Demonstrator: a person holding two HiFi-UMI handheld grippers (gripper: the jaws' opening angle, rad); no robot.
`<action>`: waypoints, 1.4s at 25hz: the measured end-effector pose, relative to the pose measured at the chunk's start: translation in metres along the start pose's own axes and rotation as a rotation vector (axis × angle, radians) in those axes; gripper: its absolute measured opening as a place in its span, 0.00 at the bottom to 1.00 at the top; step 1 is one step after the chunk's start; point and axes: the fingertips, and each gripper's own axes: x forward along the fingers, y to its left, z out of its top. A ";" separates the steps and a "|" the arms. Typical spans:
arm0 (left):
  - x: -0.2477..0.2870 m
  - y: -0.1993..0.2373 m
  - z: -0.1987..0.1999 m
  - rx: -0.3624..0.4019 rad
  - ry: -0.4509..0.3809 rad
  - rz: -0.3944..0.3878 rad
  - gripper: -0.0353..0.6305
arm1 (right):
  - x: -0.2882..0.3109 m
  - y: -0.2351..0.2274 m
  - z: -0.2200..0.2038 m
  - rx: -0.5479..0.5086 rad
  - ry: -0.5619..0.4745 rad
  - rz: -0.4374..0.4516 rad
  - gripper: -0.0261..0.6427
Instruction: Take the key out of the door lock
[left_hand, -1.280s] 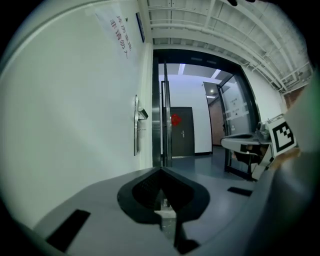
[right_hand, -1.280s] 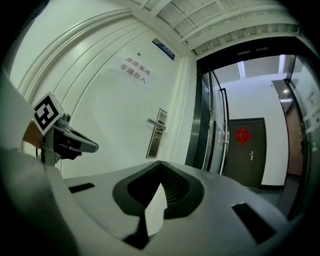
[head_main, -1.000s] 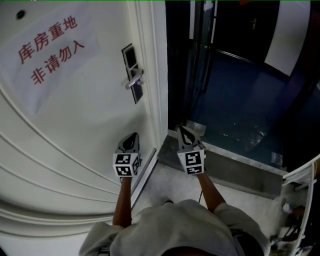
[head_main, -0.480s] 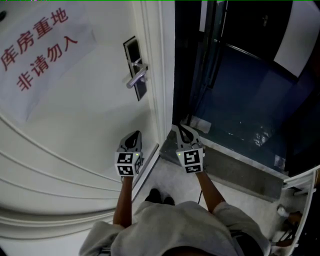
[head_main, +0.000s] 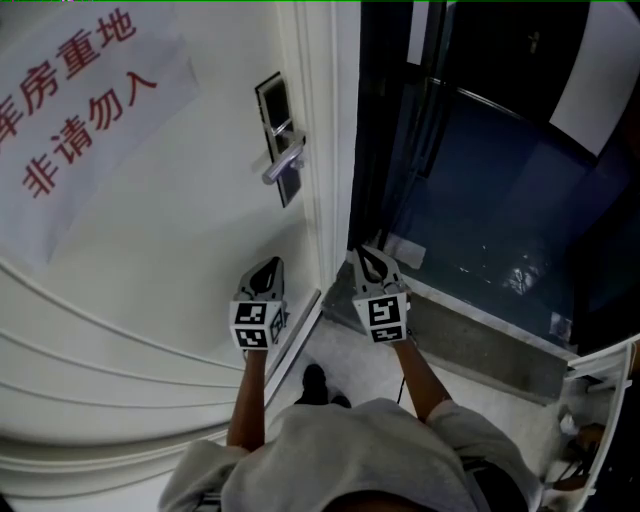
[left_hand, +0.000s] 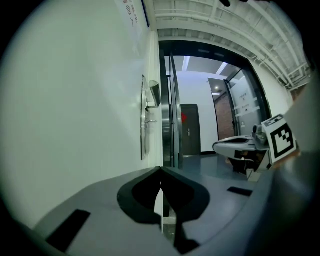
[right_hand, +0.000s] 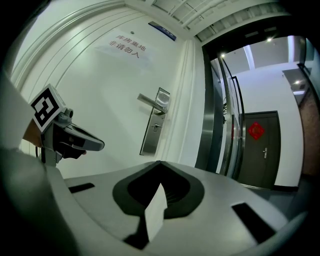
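A white door carries a steel lock plate (head_main: 279, 141) with a lever handle (head_main: 284, 161). In the right gripper view a small key (right_hand: 156, 126) sticks out of the lock plate (right_hand: 151, 135) under the lever handle (right_hand: 149, 101). The left gripper view shows the lock plate (left_hand: 143, 118) edge-on, with the key (left_hand: 152, 121) as a thin stub. My left gripper (head_main: 265, 270) hangs low in front of the door, well below the lock, its jaws shut and empty. My right gripper (head_main: 370, 258) is beside it at the door's edge, also shut on nothing.
A paper sign with red characters (head_main: 70, 110) is on the door. Right of the door edge is an open doorway with a dark blue floor (head_main: 480, 210), a metal threshold (head_main: 480, 335) and steel-framed glass panels (right_hand: 222, 115). A white rack (head_main: 600, 400) stands at lower right.
Both grippers have edged forward toward the door, still shut and side by side. The lock and handle now sit further right in the head view, and a dark shoe shows below.
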 end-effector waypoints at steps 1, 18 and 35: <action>0.001 0.003 0.002 0.000 -0.005 0.002 0.08 | 0.004 0.000 0.002 -0.004 -0.003 -0.001 0.07; -0.021 0.031 0.012 -0.014 -0.034 0.048 0.08 | 0.055 0.041 0.028 -0.001 -0.055 0.084 0.07; -0.016 0.038 0.010 -0.009 -0.023 0.026 0.08 | 0.092 0.036 0.065 -0.437 -0.083 0.092 0.07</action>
